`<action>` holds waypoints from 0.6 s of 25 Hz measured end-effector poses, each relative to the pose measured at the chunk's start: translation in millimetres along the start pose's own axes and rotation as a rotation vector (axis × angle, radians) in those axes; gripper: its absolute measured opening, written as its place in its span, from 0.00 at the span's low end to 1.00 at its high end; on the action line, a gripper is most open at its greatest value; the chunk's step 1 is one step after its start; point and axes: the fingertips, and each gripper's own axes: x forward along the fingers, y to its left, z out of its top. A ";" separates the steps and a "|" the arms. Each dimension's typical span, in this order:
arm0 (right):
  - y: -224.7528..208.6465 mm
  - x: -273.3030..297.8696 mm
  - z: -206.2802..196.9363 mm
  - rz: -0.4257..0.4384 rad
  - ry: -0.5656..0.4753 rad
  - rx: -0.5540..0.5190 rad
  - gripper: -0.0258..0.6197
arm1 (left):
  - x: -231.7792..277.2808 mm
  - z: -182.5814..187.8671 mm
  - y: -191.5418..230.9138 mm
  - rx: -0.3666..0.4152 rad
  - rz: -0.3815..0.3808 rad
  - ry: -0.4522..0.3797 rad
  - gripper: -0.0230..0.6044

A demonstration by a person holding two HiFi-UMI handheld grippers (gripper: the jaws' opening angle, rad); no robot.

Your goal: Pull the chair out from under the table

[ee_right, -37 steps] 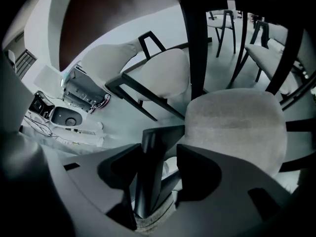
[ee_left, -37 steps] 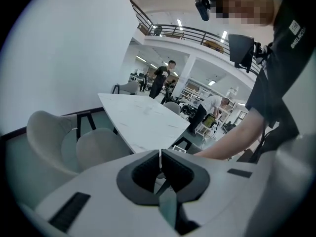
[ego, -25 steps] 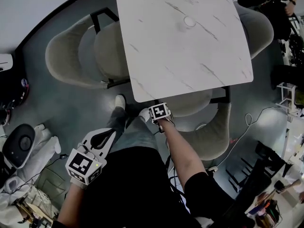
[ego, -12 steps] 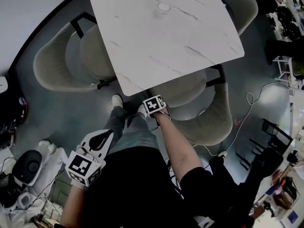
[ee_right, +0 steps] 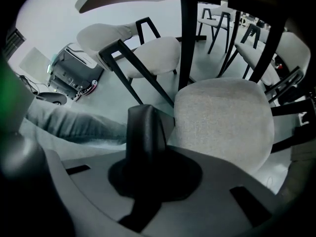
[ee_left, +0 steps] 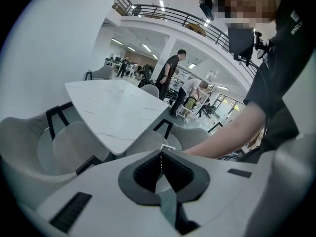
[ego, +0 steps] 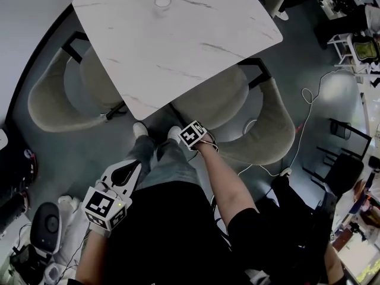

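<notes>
Chair (ego: 270,132) sits w/ seat half under table's (ego: 178,40) near corner. R gripper (ee_right: 144,117) just clamped together at seat edge (nothing visibly pinched), prob. to drag it; L gripper (ee_left: 160,159) clenched, empty, idle.

table (ego: 172,46) overhangs chair seat (ego: 217,103); table leg (ee_right: 187,38) behind seat.

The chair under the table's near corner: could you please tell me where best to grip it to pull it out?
Probably the top rim of its curved backrest, approached from the side away from the table. The seat sits partly beneath the table, but the backrest wraps round outside it, free, and looks thin enough for a pinch.
</notes>
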 end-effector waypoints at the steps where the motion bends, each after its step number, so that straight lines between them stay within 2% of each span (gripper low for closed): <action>1: -1.0 -1.2 -6.2 0.000 0.002 -0.005 0.08 | 3.5 2.4 -2.4 0.009 -0.012 0.005 0.05; 15: -15.0 -15.3 -89.4 0.007 0.038 -0.015 0.14 | 46.5 14.1 -35.2 0.151 -0.169 0.116 0.05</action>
